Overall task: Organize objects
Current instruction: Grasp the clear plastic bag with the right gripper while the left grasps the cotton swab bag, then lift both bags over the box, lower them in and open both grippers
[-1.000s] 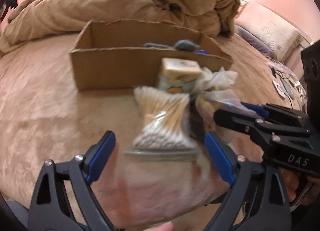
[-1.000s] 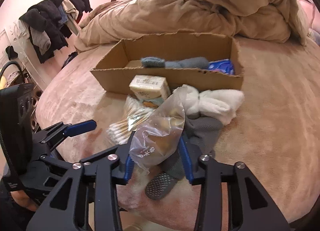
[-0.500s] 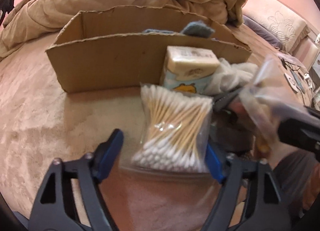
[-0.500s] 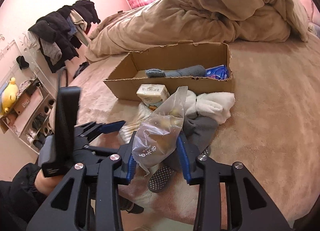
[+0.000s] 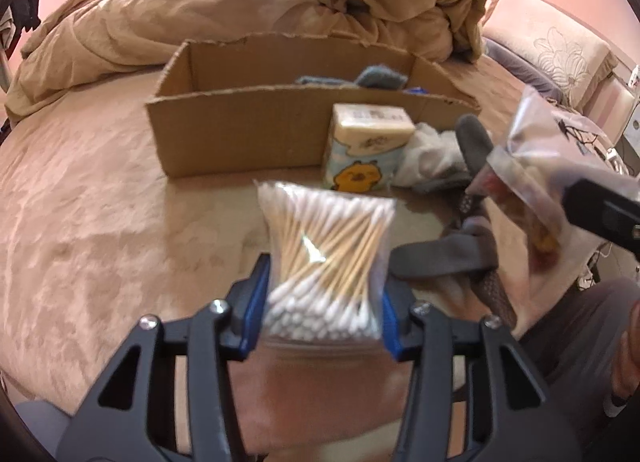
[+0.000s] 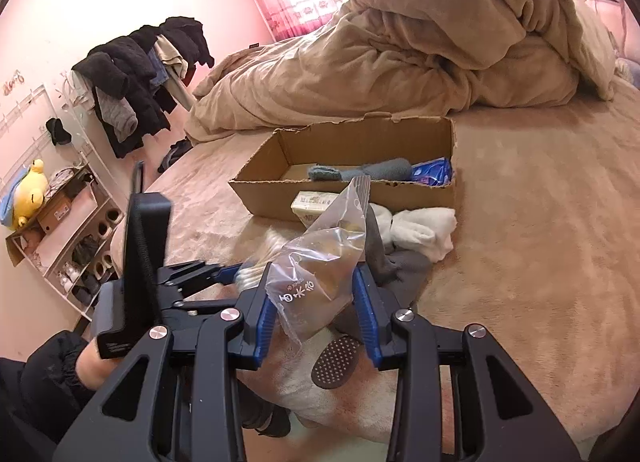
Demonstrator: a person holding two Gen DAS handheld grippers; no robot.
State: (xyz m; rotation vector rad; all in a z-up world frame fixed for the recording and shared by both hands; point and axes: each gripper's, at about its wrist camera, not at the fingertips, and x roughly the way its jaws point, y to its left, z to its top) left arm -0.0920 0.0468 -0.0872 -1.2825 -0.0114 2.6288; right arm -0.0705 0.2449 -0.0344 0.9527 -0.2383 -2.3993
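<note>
A clear bag of cotton swabs (image 5: pixel 326 246) lies on the bed in front of the cardboard box (image 5: pixel 240 133). My left gripper (image 5: pixel 324 302) is closing on it, and both blue pads touch the bag's sides. My right gripper (image 6: pixel 314 298) is shut on a clear plastic bag of snacks (image 6: pixel 324 258), held above a grey sock (image 6: pixel 404 266). A tissue pack (image 5: pixel 366 149) and white socks (image 6: pixel 420 225) rest against the box's front wall. Inside the box (image 6: pixel 360 137) lie a blue-grey sock (image 6: pixel 360 171) and a blue packet (image 6: pixel 434 171).
A heaped tan duvet (image 6: pixel 400 61) fills the bed behind the box. A rack of dark clothes (image 6: pixel 140 69) and a shelf with a yellow plush (image 6: pixel 32 189) stand off the bed's left. A pillow (image 5: pixel 560 57) lies at the far right.
My left jaws went from wide open to closed on the swab bag. My right gripper rose a little with the snack bag and drew back from the box.
</note>
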